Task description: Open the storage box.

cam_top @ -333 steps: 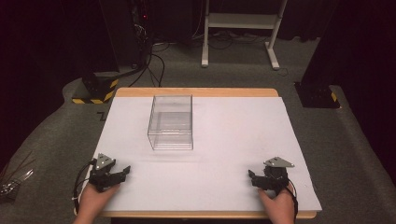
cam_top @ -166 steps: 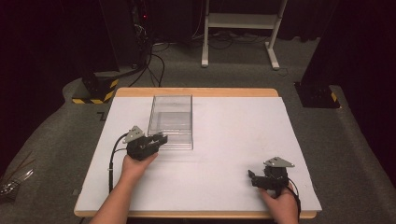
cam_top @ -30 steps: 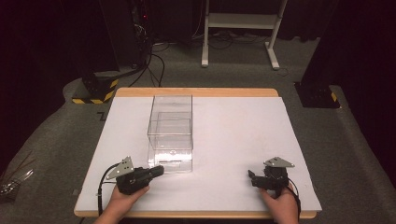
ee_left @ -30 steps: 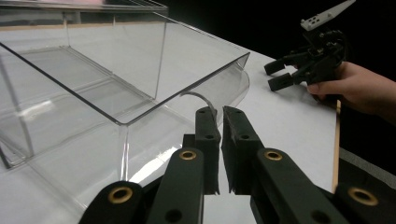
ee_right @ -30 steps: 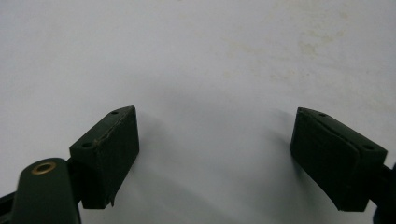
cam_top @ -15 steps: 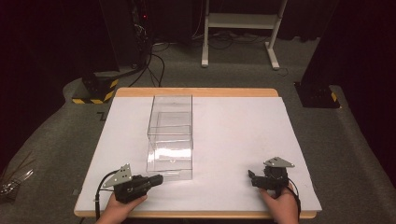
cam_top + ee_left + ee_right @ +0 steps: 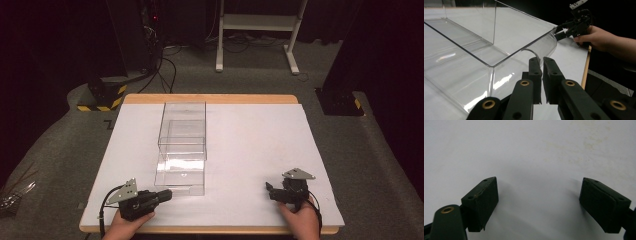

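Observation:
A clear plastic case (image 7: 182, 120) stands on the left half of the white tabletop (image 7: 255, 135). Its clear drawer (image 7: 180, 177) is slid out toward me. My left gripper (image 7: 167, 194) lies by the drawer's front left corner, shut with nothing between the jaws. In the left gripper view that gripper (image 7: 541, 61) points at the drawer's curved front wall (image 7: 524, 65), just below the small clear handle (image 7: 531, 51). My right gripper (image 7: 270, 190) rests open on the table at the front right. The right gripper view has its jaws (image 7: 539, 202) wide apart over bare white surface.
The table's wooden edge (image 7: 210, 98) runs along the far side. Beyond it on the grey floor stand a white frame (image 7: 255, 30), a yellow-and-black striped block (image 7: 102, 95) and a black base (image 7: 340, 100). The other hand and right gripper (image 7: 564, 30) appear far off in the left gripper view.
The drawer has slid a little further out toward me. My left gripper has drawn back toward the front edge. The right gripper has stayed put.

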A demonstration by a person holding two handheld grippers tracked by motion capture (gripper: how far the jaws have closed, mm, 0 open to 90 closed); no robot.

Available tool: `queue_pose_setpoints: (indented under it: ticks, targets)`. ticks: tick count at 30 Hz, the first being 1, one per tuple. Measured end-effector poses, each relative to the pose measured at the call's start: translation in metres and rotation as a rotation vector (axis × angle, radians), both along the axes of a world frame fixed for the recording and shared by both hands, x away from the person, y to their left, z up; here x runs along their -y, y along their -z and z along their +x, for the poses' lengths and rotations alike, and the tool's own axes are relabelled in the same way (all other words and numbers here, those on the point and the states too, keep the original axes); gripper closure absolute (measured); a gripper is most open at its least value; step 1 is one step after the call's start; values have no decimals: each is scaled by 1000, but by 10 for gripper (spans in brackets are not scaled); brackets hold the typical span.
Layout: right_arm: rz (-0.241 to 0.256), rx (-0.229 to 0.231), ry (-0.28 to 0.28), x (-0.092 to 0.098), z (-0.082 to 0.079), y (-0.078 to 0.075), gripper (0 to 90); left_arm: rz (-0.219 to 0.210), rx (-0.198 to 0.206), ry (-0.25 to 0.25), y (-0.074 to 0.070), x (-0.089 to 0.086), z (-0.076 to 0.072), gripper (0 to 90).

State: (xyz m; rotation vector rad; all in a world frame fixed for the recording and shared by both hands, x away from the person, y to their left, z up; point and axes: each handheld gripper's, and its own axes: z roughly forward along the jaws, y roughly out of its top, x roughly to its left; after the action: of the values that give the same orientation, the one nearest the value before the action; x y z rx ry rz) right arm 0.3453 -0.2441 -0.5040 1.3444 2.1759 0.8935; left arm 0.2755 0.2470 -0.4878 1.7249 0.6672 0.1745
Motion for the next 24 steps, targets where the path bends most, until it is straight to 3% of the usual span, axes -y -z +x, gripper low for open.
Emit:
queue_pose_setpoints:
  ticks: [19, 24]
  targets:
    - [0, 0, 0, 0, 0, 0, 157, 5, 16, -56, -7, -3, -4, 791]
    - [0, 0, 0, 0, 0, 0, 157, -1, 36, -63, -10, -4, -6, 797]
